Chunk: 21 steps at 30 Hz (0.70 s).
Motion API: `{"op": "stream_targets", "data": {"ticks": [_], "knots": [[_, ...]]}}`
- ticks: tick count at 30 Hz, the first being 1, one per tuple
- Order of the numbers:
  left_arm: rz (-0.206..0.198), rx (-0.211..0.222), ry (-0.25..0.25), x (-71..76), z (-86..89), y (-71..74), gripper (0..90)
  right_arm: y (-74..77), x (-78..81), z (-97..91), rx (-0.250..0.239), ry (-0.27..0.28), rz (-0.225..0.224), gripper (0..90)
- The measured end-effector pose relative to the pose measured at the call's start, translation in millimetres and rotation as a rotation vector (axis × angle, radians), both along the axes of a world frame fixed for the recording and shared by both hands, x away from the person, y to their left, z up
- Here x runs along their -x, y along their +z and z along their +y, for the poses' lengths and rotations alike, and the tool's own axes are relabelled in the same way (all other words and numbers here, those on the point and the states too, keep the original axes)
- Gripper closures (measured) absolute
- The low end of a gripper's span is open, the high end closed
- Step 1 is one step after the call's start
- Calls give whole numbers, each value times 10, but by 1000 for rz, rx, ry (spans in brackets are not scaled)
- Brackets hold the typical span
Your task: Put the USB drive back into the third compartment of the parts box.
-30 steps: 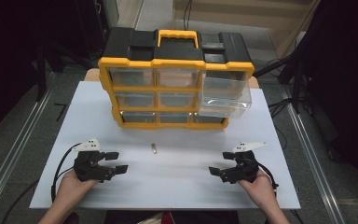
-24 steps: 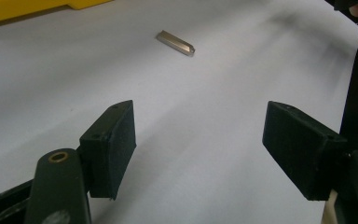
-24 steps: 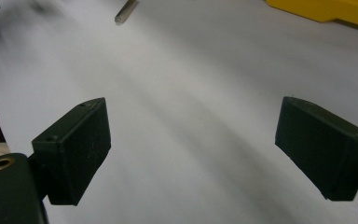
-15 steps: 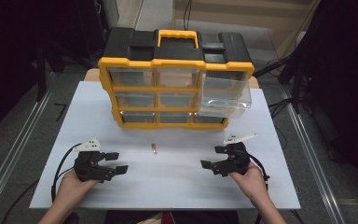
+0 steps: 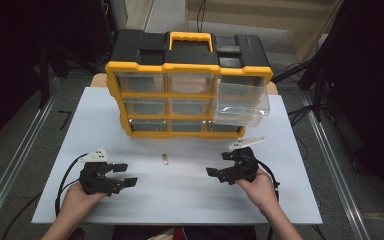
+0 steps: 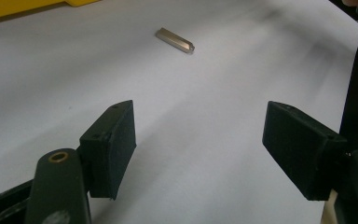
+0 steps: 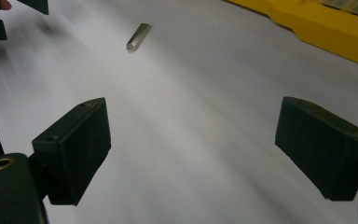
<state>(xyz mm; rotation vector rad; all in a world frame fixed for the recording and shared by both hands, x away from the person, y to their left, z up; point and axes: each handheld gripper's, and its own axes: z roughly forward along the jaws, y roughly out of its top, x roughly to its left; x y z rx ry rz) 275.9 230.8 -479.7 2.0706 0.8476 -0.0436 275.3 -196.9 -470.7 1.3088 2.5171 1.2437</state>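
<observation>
The bit [image 5: 166,159] lies on the white table [image 5: 190,200], well apart from both grippers. From the right gripper [image 5: 219,167], jaws wide and empty, it sits at ten o'clock, long axis pointing roughly toward the organizer [image 5: 190,95]. The left gripper [image 5: 122,175], also wide and empty, looks about as far.

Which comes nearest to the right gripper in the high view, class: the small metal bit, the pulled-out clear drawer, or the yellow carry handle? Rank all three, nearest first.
Measured from the right gripper:
1. Small metal bit, lying on the white table to the gripper's left.
2. Pulled-out clear drawer, beyond the gripper at the organiser's right side.
3. Yellow carry handle, on top of the organiser, at the far edge.
</observation>
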Motion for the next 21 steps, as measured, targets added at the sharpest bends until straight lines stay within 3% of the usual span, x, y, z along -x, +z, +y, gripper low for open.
{"op": "stream_targets", "data": {"ticks": [10,16,21], "knots": [[-14,1,0,11,1,20,272,43,-74,171,-7,24,-3,88],[-17,-4,-4,13,-4,18,272,48,-110,271,25,30,-16,88],[-17,-8,-4,15,-6,17,272,57,-146,341,9,46,-20,88]]}}
